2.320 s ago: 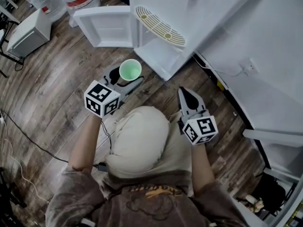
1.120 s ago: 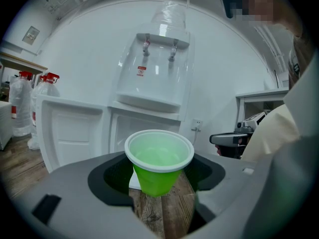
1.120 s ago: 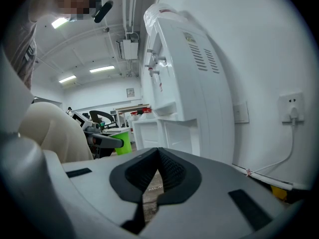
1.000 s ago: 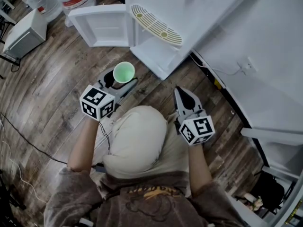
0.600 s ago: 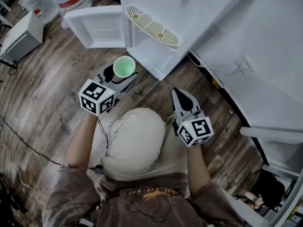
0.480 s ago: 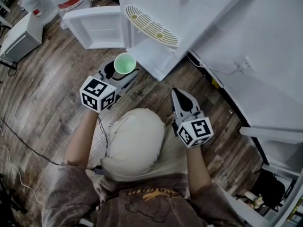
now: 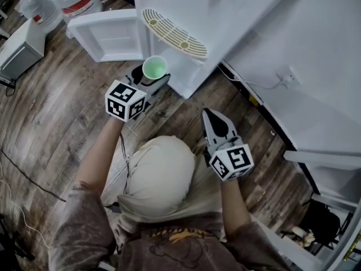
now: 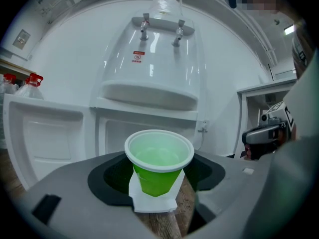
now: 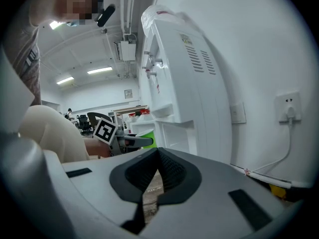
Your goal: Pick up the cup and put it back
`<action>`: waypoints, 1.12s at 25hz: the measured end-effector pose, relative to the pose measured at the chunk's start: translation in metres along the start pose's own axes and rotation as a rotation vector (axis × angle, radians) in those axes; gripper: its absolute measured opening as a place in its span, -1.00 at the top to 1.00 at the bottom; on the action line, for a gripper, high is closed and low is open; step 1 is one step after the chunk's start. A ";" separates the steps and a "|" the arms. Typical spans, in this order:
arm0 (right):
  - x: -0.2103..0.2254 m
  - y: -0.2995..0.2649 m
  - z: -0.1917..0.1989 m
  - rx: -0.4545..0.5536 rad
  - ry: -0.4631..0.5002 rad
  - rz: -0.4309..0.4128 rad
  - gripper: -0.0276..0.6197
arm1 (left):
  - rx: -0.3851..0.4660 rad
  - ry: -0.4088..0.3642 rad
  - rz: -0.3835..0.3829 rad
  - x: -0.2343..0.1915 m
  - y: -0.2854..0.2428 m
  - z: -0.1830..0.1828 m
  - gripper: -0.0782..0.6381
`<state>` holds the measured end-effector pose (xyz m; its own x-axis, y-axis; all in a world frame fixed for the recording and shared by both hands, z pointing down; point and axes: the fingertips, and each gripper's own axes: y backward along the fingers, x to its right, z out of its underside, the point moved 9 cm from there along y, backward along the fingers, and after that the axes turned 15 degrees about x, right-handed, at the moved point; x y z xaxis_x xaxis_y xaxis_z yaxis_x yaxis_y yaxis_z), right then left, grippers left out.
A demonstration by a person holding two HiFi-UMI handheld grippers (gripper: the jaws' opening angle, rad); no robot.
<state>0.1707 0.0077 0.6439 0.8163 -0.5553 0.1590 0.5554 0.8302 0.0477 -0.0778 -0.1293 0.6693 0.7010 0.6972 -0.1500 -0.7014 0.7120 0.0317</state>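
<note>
The left hand-held gripper (image 7: 151, 79) is clamped on the green cup (image 7: 154, 68), gripping it low on its wall and holding it upright in the air, just in front of the water dispenser (image 7: 186, 16), near the upper centre of the head view. The right hand-held gripper (image 7: 213, 117) is closed on nothing, lower right of centre.

The cup is thin-walled and flares above the grip, so a harder squeeze would likely buckle it, and a looser one could let it tilt or slide out. Whether it holds liquid cannot be told; if it does, any roll of the wrist would spill it. The likeliest knock is the rim against the drip tray (image 7: 175, 34), which sticks out just beyond the cup. In the left gripper view the taps (image 8: 160, 28) sit high above the rim, so they are no risk yet.

The open cabinet door (image 7: 110, 35) closes off the space at the cup's left, and the dispenser body closes off the space ahead. The wooden floor (image 7: 62, 106) at left and lower left is open for backing away. The wall (image 7: 316, 55) and its cable (image 7: 254, 86) bound the right side, but the right gripper is well apart from both.
</note>
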 end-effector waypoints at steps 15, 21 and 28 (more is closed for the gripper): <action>0.000 -0.006 0.001 0.008 -0.013 0.007 0.91 | -0.015 -0.011 0.026 -0.030 -0.065 0.064 -0.08; 0.005 -0.014 0.006 0.001 -0.014 0.008 0.91 | -0.023 0.003 0.031 -0.043 -0.090 0.094 -0.08; 0.010 -0.019 0.006 -0.001 -0.010 0.029 0.91 | -0.052 0.011 0.023 -0.056 -0.119 0.134 -0.08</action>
<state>0.1678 -0.0134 0.6501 0.8305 -0.5305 0.1699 0.5317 0.8459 0.0420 -0.0169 -0.2419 0.8065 0.6831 0.7125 -0.1604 -0.7235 0.6901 -0.0159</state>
